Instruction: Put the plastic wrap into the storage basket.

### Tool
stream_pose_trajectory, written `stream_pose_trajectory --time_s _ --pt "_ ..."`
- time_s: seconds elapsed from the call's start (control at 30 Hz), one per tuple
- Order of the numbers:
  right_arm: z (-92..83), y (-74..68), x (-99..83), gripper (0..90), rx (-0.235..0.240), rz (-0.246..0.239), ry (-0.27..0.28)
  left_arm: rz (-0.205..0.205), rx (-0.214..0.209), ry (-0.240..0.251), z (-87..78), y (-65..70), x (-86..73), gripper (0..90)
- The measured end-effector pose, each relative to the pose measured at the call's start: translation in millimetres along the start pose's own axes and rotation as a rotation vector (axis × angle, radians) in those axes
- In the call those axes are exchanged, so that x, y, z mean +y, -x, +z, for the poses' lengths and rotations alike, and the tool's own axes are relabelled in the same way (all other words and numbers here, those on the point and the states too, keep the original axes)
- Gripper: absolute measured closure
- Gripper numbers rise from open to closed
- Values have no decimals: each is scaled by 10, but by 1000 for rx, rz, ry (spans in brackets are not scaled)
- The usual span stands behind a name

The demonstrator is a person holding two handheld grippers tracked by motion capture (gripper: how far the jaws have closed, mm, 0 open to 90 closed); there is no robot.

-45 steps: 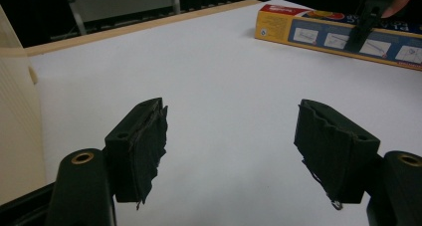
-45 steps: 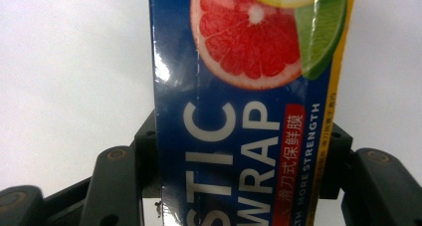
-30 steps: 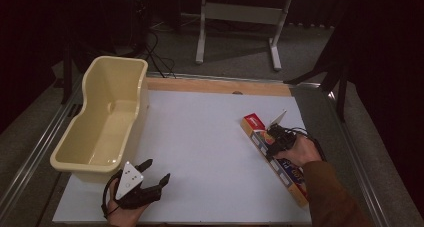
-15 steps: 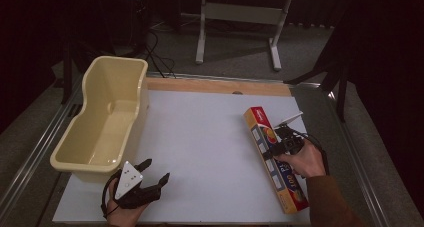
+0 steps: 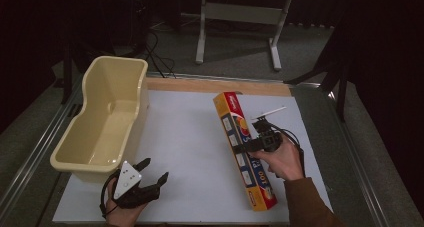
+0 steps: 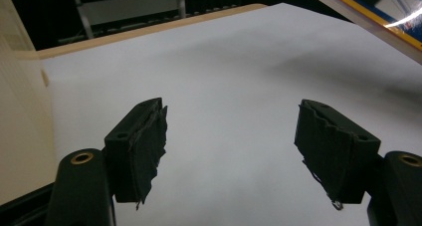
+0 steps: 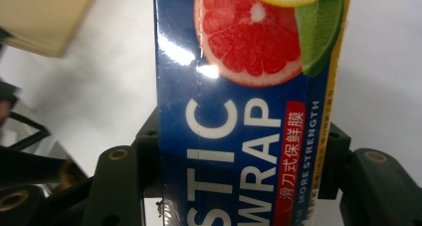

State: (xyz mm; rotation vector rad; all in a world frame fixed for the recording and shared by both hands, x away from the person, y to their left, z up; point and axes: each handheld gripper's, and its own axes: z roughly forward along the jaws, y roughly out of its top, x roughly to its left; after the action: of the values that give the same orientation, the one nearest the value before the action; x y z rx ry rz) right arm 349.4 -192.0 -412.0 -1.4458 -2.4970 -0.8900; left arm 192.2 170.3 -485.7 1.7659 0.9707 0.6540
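A long orange and blue plastic wrap box (image 5: 243, 149) is held over the right half of the white table, its far end toward the middle back. My right gripper (image 5: 248, 146) is shut on its middle; in the right gripper view both black jaws press the sides of the plastic wrap box (image 7: 249, 106), which bears a grapefruit picture. My left gripper (image 5: 150, 173) rests at the front left of the table, open, with nothing between its fingers (image 6: 139, 151). The box's edge (image 6: 378, 17) shows at the upper right of the left gripper view.
A cream plastic tub (image 5: 106, 119) stands at the left side of the white table top (image 5: 190, 137), close beside my left gripper. A wooden strip (image 5: 215, 86) runs along the table's back edge. Metal stand legs (image 5: 235, 17) are on the floor beyond.
My right gripper has risen and moved left toward the table's middle with the box in it. The box now sits farther from the right edge. The left gripper has stayed put.
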Motion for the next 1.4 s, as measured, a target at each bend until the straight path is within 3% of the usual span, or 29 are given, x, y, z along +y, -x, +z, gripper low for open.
stream_pose_trajectory --time_s 0.13,0.3,0.73,1.1,1.3,1.4 --pt "90 -169 167 415 21 -17 13 3 7 3 -15 -8 3 279" --pt "170 -274 341 415 40 -9 46 7 13 -1 -12 -6 2 277" --pt "219 -427 699 415 122 48 106 1 14 -2 -6 -10 -2 276" --pt "298 -527 996 415 136 88 131 -9 14 -5 -4 -27 -6 279" --pt "372 -559 1098 415 177 117 147 -19 16 -4 5 -40 -10 279" --pt "406 -581 1155 415 168 119 148 -25 13 -3 3 -47 -12 279"
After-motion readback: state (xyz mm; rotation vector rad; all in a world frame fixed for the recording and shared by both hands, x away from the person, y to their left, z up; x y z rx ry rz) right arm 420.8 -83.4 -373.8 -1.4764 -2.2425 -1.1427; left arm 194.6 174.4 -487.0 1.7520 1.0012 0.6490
